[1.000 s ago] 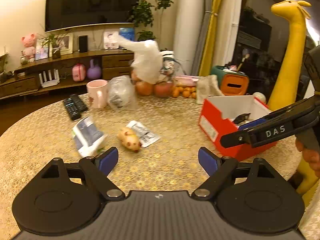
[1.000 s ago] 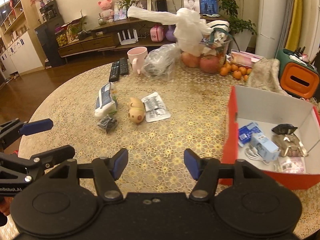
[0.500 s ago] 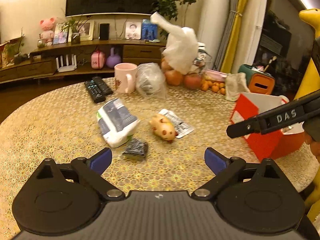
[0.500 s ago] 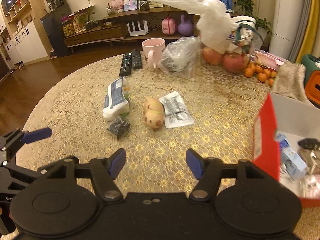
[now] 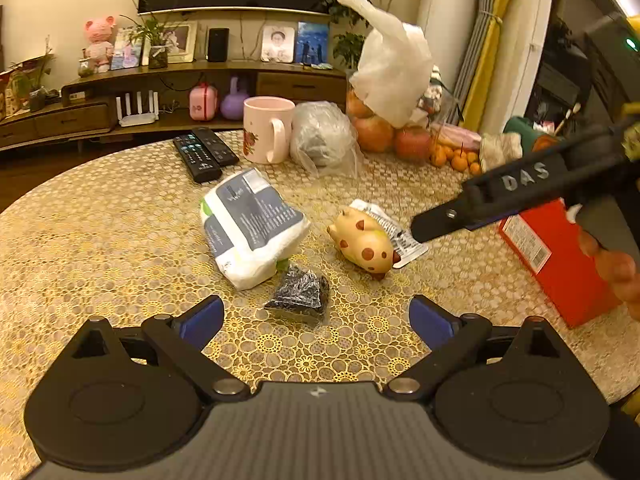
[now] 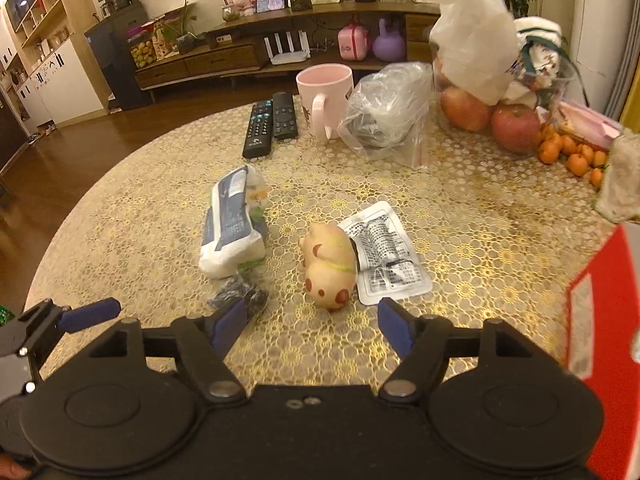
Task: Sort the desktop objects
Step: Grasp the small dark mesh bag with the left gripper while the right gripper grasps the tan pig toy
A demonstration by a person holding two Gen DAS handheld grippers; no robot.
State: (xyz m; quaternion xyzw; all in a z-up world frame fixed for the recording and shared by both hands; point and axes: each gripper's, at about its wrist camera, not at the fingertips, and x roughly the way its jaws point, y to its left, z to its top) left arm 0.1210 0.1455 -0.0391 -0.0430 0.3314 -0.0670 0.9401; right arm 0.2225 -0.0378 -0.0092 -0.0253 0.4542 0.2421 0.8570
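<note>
Both grippers hang empty, jaws apart. The small dark packet [image 5: 298, 294] lies on the table at 12 o'clock from the left gripper [image 5: 316, 316] — nearer than the right gripper [image 6: 310, 320], whose 12 o'clock holds the spotted pig toy [image 6: 330, 268], long axis running away from the jaws

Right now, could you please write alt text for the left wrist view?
The open left tool hovers over a small black packet on a gold-patterned round table. Beyond lie a tissue pack, a spotted pig toy and a red box.

"DAS" on right claw [image 5: 508, 200] finger; other print illegible.
</note>
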